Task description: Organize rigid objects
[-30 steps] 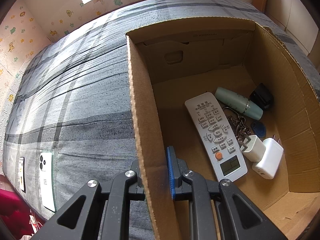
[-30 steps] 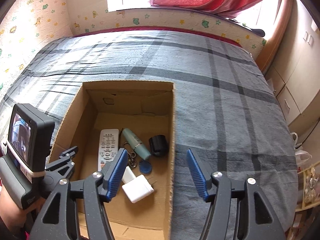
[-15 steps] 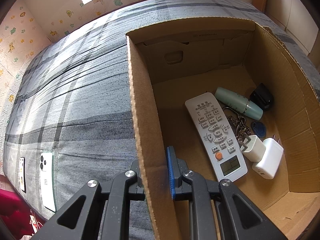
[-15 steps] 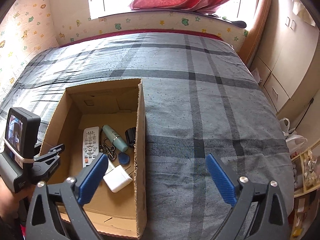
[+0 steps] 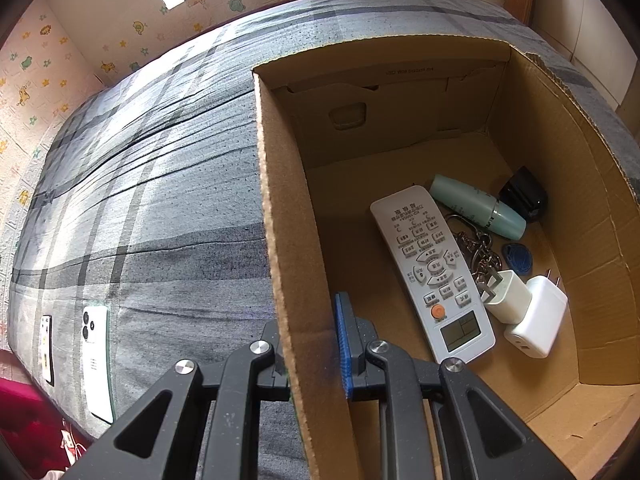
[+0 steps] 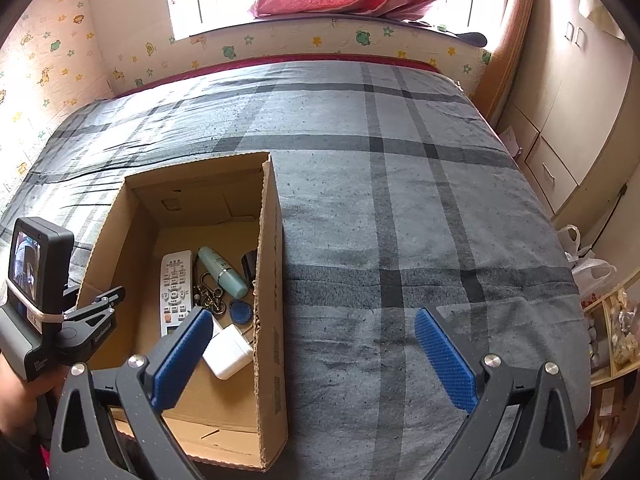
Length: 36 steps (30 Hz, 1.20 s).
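1. Left gripper point(image 5: 316, 344): clamped on the side wall of the open brown cardboard box point(image 5: 280, 216), which sits on the grey plaid bedspread point(image 6: 400, 184).
2. Right gripper point(image 6: 316, 352): jaws just opened wide, empty, over the bedspread.
3. Box contents: white remote control point(image 5: 432, 268), white chargers point(image 5: 536, 320).
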Each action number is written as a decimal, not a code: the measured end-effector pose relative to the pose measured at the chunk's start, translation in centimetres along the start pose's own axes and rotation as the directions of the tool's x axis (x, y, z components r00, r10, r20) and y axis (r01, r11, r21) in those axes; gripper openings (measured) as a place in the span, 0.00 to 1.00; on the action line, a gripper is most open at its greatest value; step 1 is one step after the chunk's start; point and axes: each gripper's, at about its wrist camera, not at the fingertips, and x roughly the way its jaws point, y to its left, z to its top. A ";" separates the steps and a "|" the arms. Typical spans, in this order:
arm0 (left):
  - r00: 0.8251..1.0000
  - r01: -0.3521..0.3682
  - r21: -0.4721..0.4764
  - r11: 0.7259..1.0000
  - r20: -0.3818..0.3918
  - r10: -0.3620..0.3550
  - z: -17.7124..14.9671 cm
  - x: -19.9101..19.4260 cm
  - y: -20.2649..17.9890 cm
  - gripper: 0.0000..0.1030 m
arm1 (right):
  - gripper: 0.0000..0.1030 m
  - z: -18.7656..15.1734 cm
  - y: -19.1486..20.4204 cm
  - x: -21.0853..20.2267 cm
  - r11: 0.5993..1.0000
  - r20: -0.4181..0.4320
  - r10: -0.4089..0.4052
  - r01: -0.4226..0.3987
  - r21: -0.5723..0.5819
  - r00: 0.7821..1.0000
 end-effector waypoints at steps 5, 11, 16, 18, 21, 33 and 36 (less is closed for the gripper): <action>0.999 -0.029 0.000 1.000 0.029 0.029 0.1 -1.2 -0.1 0.37 | 1.00 -0.1 -0.2 -0.2 1.000 0.009 0.004 -0.004 0.006 1.000; 0.998 -0.008 -0.039 0.999 0.066 0.010 0.2 -3.6 0.2 0.85 | 1.00 0.0 -0.4 -1.0 1.000 0.025 0.008 -0.008 0.012 1.000; 0.994 0.037 -0.027 0.999 0.102 -0.034 -0.1 -6.5 -0.2 0.93 | 1.00 -0.1 -0.4 -2.1 1.000 0.046 0.011 -0.011 0.012 0.999; 0.990 0.072 -0.013 0.997 0.124 -0.070 -0.5 -7.8 -0.5 1.00 | 1.00 -0.1 -0.4 -2.6 1.000 0.053 0.012 -0.013 0.009 0.999; 0.985 0.060 0.007 0.998 0.158 -0.061 -1.0 -10.0 -1.2 1.00 | 1.00 -0.2 -0.4 -3.7 1.000 0.075 0.015 -0.016 0.009 0.997; 0.956 0.032 0.033 0.999 0.292 -0.041 -2.9 -16.6 -3.7 1.00 | 1.00 -1.1 0.1 -7.2 1.000 0.090 -0.019 0.021 -0.015 0.996; 0.950 0.044 0.032 0.998 0.307 -0.052 -3.5 -17.6 -4.1 1.00 | 1.00 -1.4 0.1 -7.9 1.000 0.089 -0.015 0.016 -0.012 0.996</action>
